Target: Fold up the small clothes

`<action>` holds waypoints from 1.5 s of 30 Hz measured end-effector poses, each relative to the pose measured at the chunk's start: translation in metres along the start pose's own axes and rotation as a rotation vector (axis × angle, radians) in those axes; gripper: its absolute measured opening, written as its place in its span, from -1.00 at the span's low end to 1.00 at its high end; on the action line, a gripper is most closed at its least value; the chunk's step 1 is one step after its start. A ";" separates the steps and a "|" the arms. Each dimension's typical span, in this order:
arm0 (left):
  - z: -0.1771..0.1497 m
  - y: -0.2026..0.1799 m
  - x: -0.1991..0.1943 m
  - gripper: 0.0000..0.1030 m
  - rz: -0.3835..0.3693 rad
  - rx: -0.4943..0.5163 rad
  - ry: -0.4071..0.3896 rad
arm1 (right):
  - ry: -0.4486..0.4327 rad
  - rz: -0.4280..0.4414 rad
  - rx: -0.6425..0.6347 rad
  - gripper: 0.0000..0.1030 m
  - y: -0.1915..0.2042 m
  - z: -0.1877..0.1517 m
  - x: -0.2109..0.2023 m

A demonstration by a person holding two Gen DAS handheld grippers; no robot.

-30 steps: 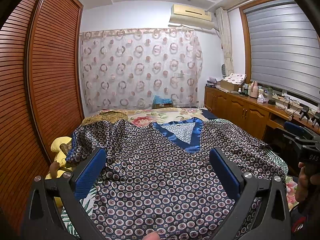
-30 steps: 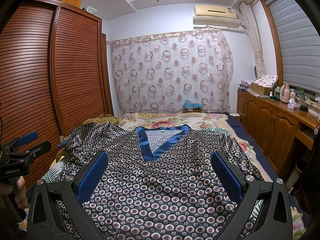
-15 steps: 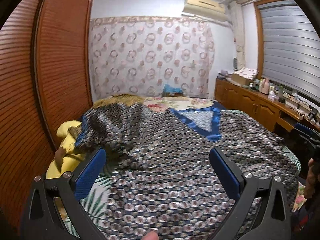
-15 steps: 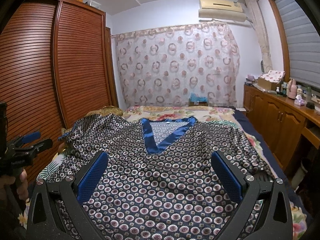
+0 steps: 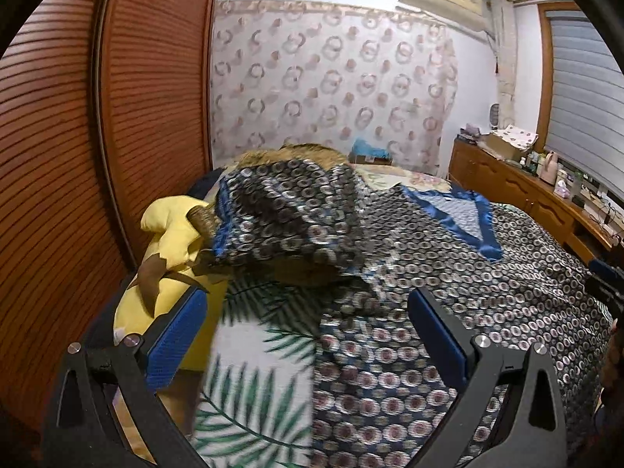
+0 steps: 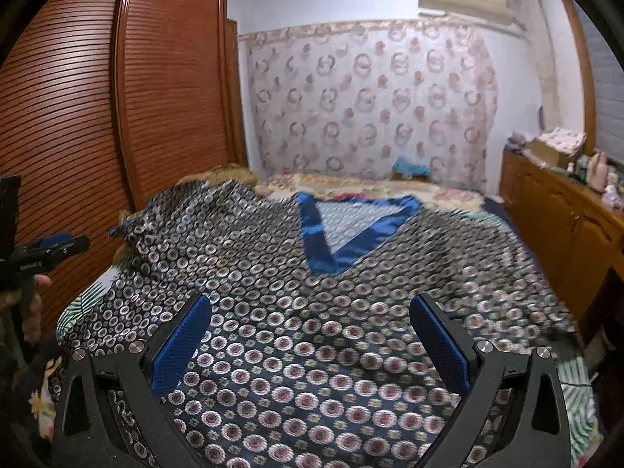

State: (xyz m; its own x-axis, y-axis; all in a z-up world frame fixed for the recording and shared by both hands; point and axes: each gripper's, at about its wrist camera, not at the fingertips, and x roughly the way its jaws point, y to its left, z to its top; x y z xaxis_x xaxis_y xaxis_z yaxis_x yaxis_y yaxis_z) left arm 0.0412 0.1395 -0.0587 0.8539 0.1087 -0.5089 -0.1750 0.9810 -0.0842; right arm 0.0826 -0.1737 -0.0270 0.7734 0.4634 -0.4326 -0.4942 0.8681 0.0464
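Note:
A dark patterned top (image 5: 448, 296) with a blue V-neck collar (image 5: 483, 230) lies spread front-up on the bed; it also shows in the right wrist view (image 6: 312, 312). Its left sleeve (image 5: 284, 218) is bunched up over a yellow plush toy. My left gripper (image 5: 308, 331) is open and empty, above the top's left edge and the leaf-print sheet. My right gripper (image 6: 312, 335) is open and empty, above the top's lower middle. The left gripper shows at the left edge of the right wrist view (image 6: 46, 251).
A yellow plush toy (image 5: 167, 241) lies at the bed's left edge beside a slatted wooden wardrobe (image 5: 117, 117). A leaf-print sheet (image 5: 257, 382) covers the bed. A wooden cabinet (image 6: 565, 214) with small items runs along the right wall. A curtain (image 6: 370, 97) hangs behind.
My left gripper has swung to the left, now facing the bunched left sleeve and the plush toy. My right gripper has shifted slightly left and forward. Both stay open.

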 end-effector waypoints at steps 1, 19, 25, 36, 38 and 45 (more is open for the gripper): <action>0.001 0.003 0.003 0.98 -0.004 -0.001 0.005 | 0.007 0.002 -0.007 0.97 0.001 0.001 0.003; 0.029 0.072 0.074 0.14 -0.074 -0.221 0.172 | 0.155 0.021 -0.125 0.97 0.012 0.011 0.063; 0.020 0.078 0.094 -0.25 -0.088 -0.253 0.241 | 0.162 0.013 -0.120 0.97 0.013 0.010 0.072; 0.040 0.071 0.078 -0.93 -0.076 -0.161 0.163 | 0.139 -0.003 -0.134 0.97 0.021 0.006 0.070; 0.050 0.063 0.073 -0.94 -0.083 -0.130 0.140 | 0.136 -0.005 -0.136 0.97 0.022 0.005 0.069; 0.101 0.000 0.062 -0.94 -0.151 0.051 0.088 | 0.137 -0.003 -0.129 0.96 0.021 0.004 0.067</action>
State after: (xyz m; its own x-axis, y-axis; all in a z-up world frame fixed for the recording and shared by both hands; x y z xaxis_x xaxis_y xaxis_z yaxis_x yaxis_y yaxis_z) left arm 0.1438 0.1621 -0.0041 0.8220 -0.0530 -0.5670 -0.0211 0.9921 -0.1233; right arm 0.1262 -0.1238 -0.0515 0.7182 0.4247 -0.5512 -0.5455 0.8354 -0.0670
